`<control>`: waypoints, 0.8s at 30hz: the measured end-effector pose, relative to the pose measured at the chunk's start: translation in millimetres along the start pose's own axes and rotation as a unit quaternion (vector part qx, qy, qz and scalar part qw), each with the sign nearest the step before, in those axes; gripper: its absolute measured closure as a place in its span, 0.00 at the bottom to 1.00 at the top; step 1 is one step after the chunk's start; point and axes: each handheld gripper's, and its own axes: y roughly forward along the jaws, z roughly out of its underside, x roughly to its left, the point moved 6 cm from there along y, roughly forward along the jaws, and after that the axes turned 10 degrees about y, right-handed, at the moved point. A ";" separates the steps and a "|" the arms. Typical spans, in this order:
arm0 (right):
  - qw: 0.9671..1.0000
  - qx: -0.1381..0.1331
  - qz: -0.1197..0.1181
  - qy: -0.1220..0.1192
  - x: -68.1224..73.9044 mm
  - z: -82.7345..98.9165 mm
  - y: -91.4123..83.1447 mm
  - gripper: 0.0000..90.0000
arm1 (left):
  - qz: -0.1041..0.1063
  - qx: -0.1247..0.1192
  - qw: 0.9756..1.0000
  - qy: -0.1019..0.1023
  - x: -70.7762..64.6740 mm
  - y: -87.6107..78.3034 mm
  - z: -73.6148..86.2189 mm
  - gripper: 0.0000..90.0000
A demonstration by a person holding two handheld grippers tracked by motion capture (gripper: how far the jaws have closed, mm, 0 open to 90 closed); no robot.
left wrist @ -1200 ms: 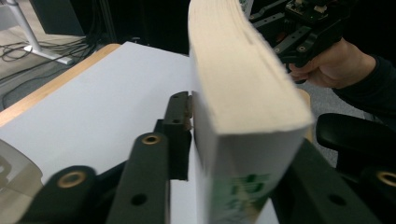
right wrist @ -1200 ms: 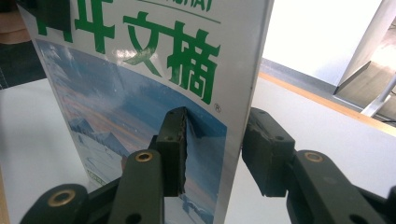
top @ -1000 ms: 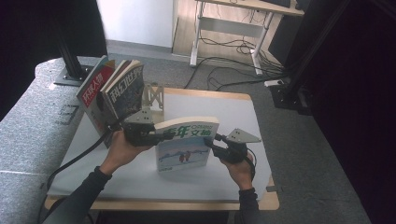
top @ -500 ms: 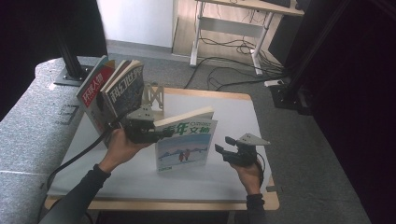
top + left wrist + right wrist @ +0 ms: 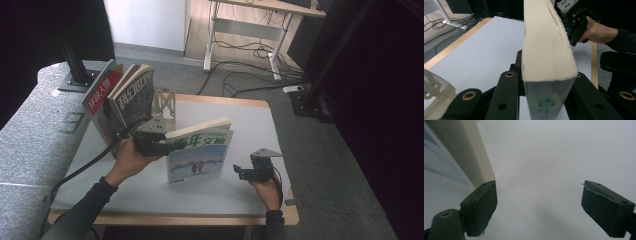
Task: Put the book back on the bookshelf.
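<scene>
A book [image 5: 200, 157] with a snowy cover and green characters stands upright on the white table top [image 5: 245, 120]. My left gripper [image 5: 160, 145] is shut on its upper left corner. In the left gripper view the book's cream page block [image 5: 544, 50] rises between the two black jaws of the left gripper [image 5: 544, 75], which press on it. My right gripper [image 5: 242, 173] hangs low over the table, a little to the right of the book and apart from it. Its jaws have just been opening. In the right gripper view the right gripper [image 5: 539, 200] holds nothing, and the book's edge [image 5: 471, 152] lies just beyond its left jaw.
Two or three books [image 5: 120, 97] lean against a metal bookend [image 5: 164, 104] at the back left of the table. The table's wooden rim [image 5: 200, 220] runs along the near side. A grey padded surface [image 5: 30, 145] lies to the left. Cables and desk legs [image 5: 240, 45] are on the floor behind.
The right gripper let go of the book's right edge, opened wide and moved right and down toward the table. The left gripper stayed put, still gripping the book.
</scene>
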 end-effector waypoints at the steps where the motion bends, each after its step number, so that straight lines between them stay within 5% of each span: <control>1: 1.000 0.005 0.005 0.000 -1.0 2.2 2.0 0.13 | 0.000 0.000 1.000 0.001 -0.7 -0.1 -0.1 0.81; 11: 0.999 0.036 0.039 -0.008 -11.2 21.5 18.6 0.00 | -0.005 -0.005 1.000 0.004 -5.8 -0.1 -0.9 0.82; 19: 0.999 0.038 0.032 -0.018 -15.9 33.1 27.3 0.00 | -0.012 -0.020 1.000 -0.012 -3.6 1.2 -0.6 0.82; 24: 0.999 0.043 0.024 -0.005 -17.8 33.6 28.2 0.00 | -0.011 -0.025 0.999 -0.025 -1.9 2.3 -3.0 0.82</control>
